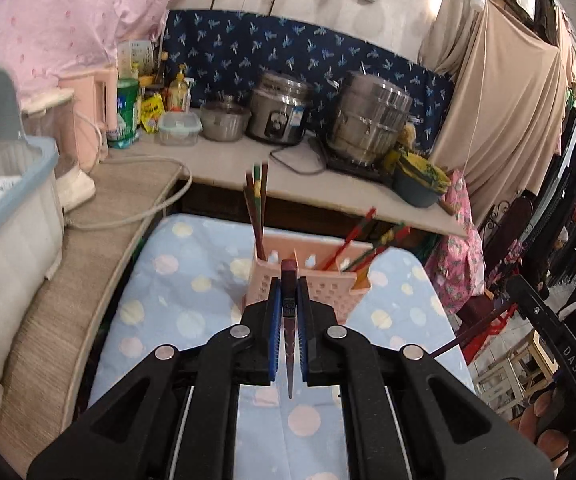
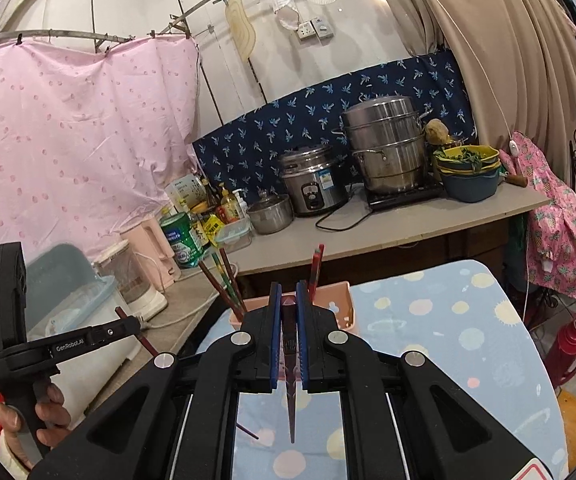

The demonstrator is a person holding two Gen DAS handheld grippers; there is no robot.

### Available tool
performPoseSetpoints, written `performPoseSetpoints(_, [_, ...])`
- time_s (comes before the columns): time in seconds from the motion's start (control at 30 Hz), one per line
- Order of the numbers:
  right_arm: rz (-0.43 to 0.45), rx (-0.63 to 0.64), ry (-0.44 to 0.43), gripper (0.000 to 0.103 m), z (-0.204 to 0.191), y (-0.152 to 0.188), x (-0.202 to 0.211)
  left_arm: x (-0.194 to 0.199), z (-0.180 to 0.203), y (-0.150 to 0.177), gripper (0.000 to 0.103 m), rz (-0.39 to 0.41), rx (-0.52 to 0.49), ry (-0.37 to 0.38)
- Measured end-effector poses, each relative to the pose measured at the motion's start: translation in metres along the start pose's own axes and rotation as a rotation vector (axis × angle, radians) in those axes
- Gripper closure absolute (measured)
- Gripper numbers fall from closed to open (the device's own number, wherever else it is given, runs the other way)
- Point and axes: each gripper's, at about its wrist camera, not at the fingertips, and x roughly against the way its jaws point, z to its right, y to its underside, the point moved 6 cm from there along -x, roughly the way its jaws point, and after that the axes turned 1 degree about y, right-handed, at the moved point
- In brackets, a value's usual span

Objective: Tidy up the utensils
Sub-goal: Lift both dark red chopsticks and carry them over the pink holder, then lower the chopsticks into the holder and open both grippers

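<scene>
Open room: the spotted blue table (image 2: 448, 320) ends at a curved right edge, bare in front of the holder.
Surroundings: a counter (image 2: 408, 224) with steel pots (image 2: 384, 148) behind.
Holder: pink basket (image 1: 320, 284) on the table, chopsticks (image 1: 258, 208) upright inside.
Left gripper (image 1: 288, 296): clamped on one chopstick (image 1: 289, 360).
Right gripper (image 2: 288, 300): clamped on another chopstick (image 2: 291, 400).
</scene>
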Motion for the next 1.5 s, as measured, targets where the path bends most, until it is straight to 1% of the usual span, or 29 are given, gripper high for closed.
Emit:
performPoseSetpoints(0.2, [0.072,-0.031,-0.022,0.096,-0.003,-0.052,-0.017,0.004,-0.003,-0.056,0.096,0.097,0.033,-0.008])
performPoseSetpoints(0.37, [0.119,-0.060,-0.022,0.096,-0.003,-0.092,-0.040,0.000,-0.006,-0.094,0.096,0.165,0.053,-0.016])
performPoseSetpoints(0.5, [0.132,-0.081,-0.021,0.096,-0.001,-0.111,-0.064,-0.013,-0.008,-0.116,0.096,0.193,0.067,-0.013])
performPoseSetpoints(0.57, [0.124,-0.085,-0.014,0.096,0.001,-0.112,-0.077,-0.025,-0.009,-0.120,0.096,0.191,0.067,-0.013])
performPoseSetpoints(0.67, [0.095,-0.068,0.011,0.096,0.004,-0.105,-0.098,-0.046,-0.012,-0.116,0.096,0.157,0.067,-0.016])
performPoseSetpoints(0.77, [0.047,-0.056,0.026,0.096,0.009,-0.091,-0.120,-0.066,-0.015,-0.105,0.096,0.124,0.057,-0.028])
performPoseSetpoints(0.9, [0.002,-0.045,0.038,0.096,0.014,-0.071,-0.139,-0.086,-0.019,-0.090,0.096,0.088,0.049,-0.037])
performPoseSetpoints(1.1, [-0.063,-0.054,0.037,0.096,0.020,-0.049,-0.161,-0.106,-0.023,-0.074,0.096,0.039,0.047,-0.045])
performPoseSetpoints(1.23, [-0.091,-0.047,0.035,0.096,0.018,-0.044,-0.168,-0.111,-0.018,-0.070,0.095,0.028,0.030,-0.049])
performPoseSetpoints(1.3, [-0.086,-0.047,0.037,0.088,0.016,-0.043,-0.166,-0.110,-0.015,-0.069,0.095,0.040,0.019,-0.053])
performPoseSetpoints(1.33, [-0.084,-0.045,0.037,0.088,0.016,-0.043,-0.165,-0.108,-0.014,-0.069,0.088,0.047,0.016,-0.059])
performPoseSetpoints(1.37, [-0.080,-0.046,0.037,0.085,0.016,-0.044,-0.163,-0.106,-0.013,-0.069,0.080,0.051,0.015,-0.058])
performPoseSetpoints(1.47, [-0.071,-0.056,0.032,0.079,0.016,-0.045,-0.157,-0.102,-0.013,-0.069,0.073,0.060,0.012,-0.064])
performPoseSetpoints(1.5, [-0.068,-0.059,0.029,0.075,0.017,-0.045,-0.154,-0.100,-0.013,-0.068,0.071,0.062,0.013,-0.065])
